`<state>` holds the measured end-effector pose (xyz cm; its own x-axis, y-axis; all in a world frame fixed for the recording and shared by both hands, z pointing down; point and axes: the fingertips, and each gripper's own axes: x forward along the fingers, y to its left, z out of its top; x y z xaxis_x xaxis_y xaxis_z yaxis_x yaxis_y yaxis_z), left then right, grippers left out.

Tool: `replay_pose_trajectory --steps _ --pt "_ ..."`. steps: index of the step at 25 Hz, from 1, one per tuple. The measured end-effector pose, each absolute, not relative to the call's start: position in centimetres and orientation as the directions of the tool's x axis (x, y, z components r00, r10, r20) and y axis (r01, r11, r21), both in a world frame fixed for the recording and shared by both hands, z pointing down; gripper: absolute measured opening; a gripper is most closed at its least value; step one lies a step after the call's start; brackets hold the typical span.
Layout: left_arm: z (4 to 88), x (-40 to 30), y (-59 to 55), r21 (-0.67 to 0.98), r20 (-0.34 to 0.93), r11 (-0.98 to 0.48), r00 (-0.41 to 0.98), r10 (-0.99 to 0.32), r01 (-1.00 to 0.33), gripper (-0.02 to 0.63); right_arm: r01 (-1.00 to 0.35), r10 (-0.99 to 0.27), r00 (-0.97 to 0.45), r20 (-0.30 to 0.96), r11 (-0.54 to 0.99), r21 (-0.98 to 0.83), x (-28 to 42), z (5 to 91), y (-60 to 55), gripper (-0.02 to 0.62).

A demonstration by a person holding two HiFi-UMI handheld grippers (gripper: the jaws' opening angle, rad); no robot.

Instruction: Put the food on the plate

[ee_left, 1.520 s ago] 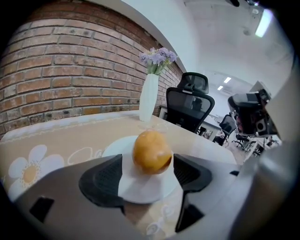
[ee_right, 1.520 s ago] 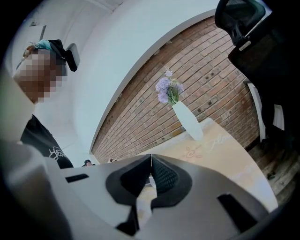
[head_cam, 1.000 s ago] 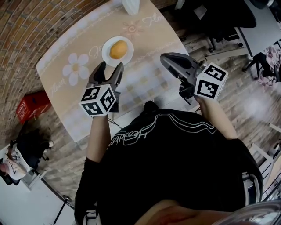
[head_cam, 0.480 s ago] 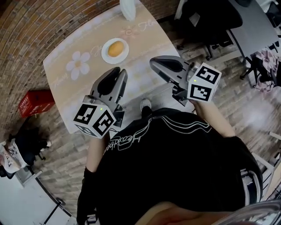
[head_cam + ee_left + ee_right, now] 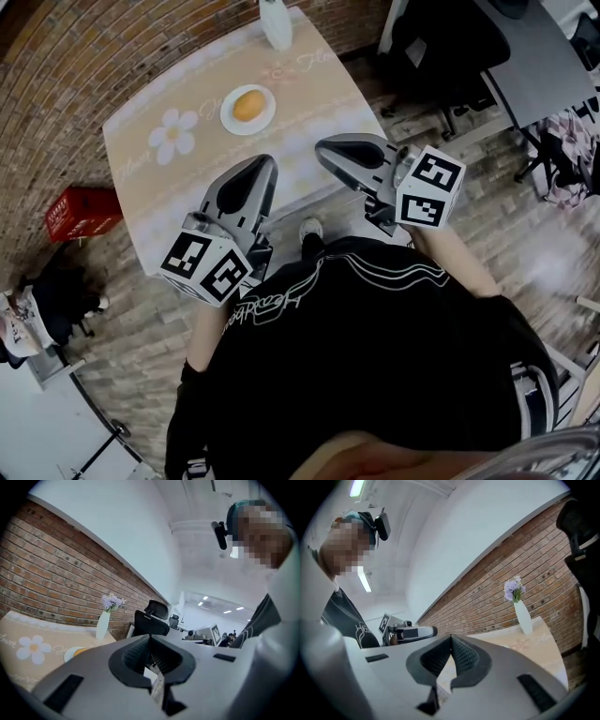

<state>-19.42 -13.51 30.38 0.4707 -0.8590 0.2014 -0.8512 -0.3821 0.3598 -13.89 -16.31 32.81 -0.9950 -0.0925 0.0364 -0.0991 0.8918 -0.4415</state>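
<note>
Off plate (image 5: 228, 120), left gripper (image 5: 257, 172) just closed, empty

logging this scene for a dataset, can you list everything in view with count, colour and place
table: one, beige cloth with white flower print, ahead of the person
plate: one, white, on the table toward its far side
food: one round piece, orange-yellow, on the plate
vase: one, white, purple flowers, at the table's far edge
crate: one, red, on the floor left of the table
office chair: at least one, black, right of the table
brick wall: one, red-brown, behind the table
shirt: one, black, on the person
left gripper: one, grey, jaws just closed, shut and empty, over the table's near edge
right gripper: one, grey, jaws shut and empty, beside the left
</note>
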Motion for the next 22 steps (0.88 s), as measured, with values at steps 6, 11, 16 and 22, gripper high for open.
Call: replay_pose_trajectory --steps 6,11,16,22 --pt "30.2 -19.1 -13.1 0.381 0.199 -0.375 0.470 -0.860 -0.846 0.014 -0.093 -0.089 -0.996 0.029 0.895 -0.437 -13.7 32.3 -15.8 -0.003" --pt "30.0 -18.7 -12.3 0.362 0.206 -0.373 0.463 -0.862 -0.855 0.014 -0.097 -0.094 -0.995 0.028 0.893 -0.439 -13.2 32.4 -15.0 -0.003" --pt "30.0 -19.0 -12.2 0.370 0.210 -0.359 0.454 -0.866 -0.857 0.014 -0.095 -0.091 -0.995 0.030 0.894 -0.438 -13.3 32.2 -14.9 -0.003" --pt "29.7 -20.3 -14.1 0.377 0.224 -0.343 0.445 -0.867 -0.860 0.014 -0.100 -0.090 -0.995 0.045 0.886 -0.452 -14.6 31.9 -17.1 -0.003"
